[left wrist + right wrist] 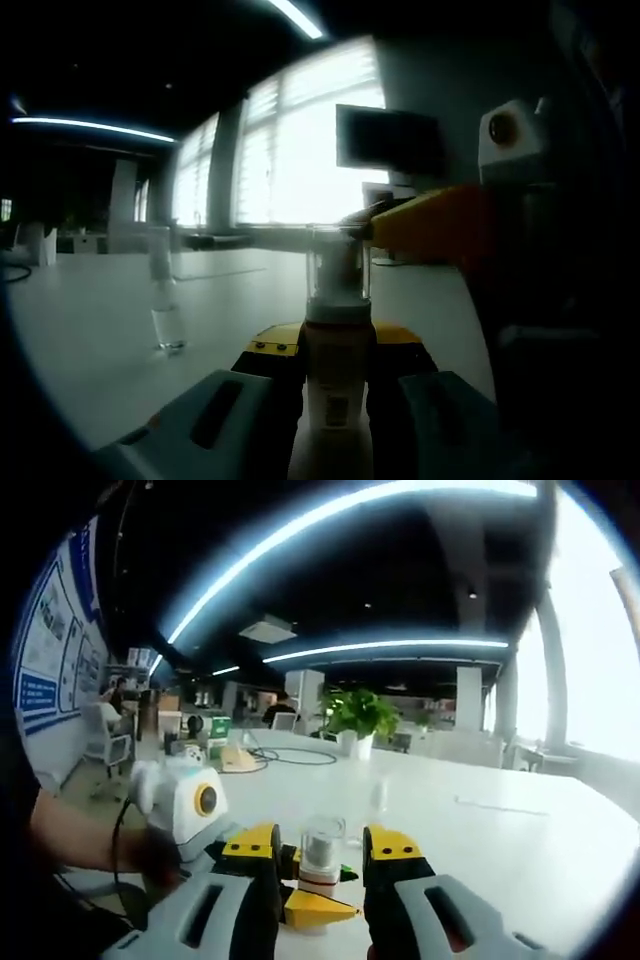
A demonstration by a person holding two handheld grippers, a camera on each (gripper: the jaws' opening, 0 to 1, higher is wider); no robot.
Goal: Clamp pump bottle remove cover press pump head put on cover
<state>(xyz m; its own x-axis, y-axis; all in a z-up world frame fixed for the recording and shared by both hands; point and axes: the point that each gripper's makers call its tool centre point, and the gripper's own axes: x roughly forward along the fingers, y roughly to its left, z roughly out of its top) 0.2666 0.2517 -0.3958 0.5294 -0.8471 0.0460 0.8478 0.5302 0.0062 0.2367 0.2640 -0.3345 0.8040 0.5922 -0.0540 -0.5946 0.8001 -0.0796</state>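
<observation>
Two grippers meet: the left (335,400) squeezes the bottle (335,385) (clear cover (322,842) at 12 o'clock); the right (320,865) stands apart around the cover.

Pump bottle (335,385): a pale, slim bottle standing upright, its body clamped between the two jaws of the left gripper (330,400), with a small printed label on its lower front. Cover (338,265): a clear cylindrical cap, still seated over the pump head at the bottle's top above a pale collar. In the right gripper view the cover (322,842) shows upright between the tips of the right gripper (322,852), contact not discernible.
</observation>
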